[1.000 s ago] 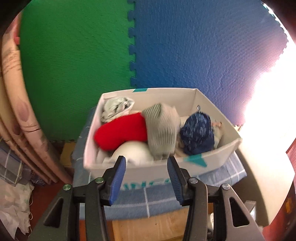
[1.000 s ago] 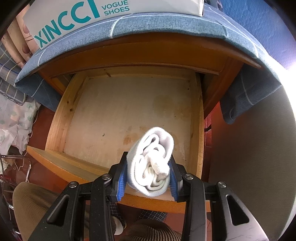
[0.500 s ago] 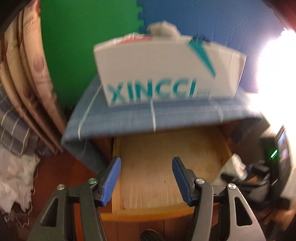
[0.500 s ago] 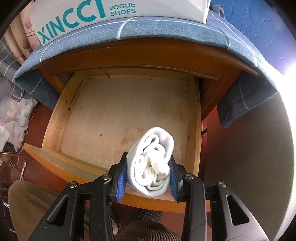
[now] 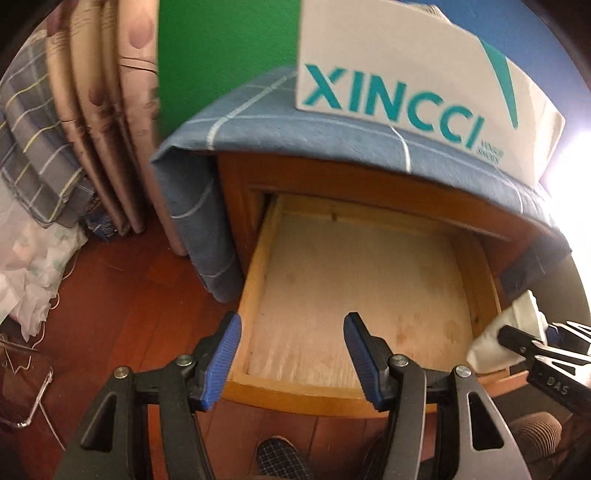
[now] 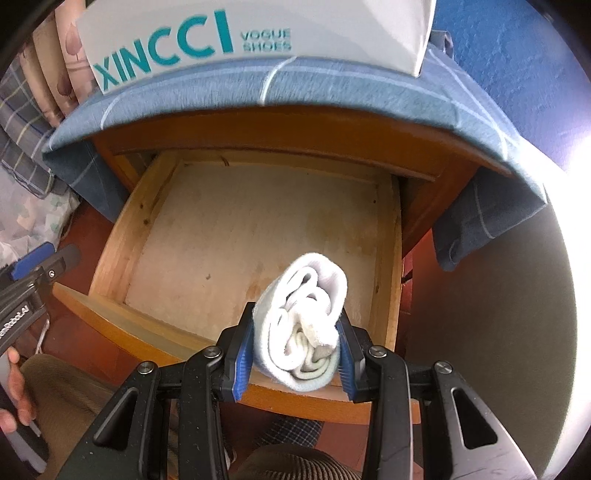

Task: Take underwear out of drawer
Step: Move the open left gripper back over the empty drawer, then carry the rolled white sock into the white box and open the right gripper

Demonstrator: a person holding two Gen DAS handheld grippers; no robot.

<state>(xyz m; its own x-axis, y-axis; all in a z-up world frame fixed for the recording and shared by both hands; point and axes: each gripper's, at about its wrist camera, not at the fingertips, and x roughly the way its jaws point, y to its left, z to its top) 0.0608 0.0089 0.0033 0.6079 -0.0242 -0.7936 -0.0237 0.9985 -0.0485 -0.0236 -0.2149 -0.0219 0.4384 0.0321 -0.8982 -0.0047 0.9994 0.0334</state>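
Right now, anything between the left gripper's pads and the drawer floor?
Nothing. In the left wrist view the left gripper is open, with only bare drawer floor showing in the gap. The rolled white underwear sits clamped in the right gripper.

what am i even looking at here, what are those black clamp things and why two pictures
They are two hand-held grippers, worked by a person, not a robot. Each carries its own camera that looks along its jaws, which gives the two pictures. The left gripper is open and empty above the pulled-out wooden drawer, whose visible floor is bare. The right gripper is shut on a rolled white piece of underwear, held over the drawer's front edge. On the cabinet's blue checked cloth stands a white shoe box.
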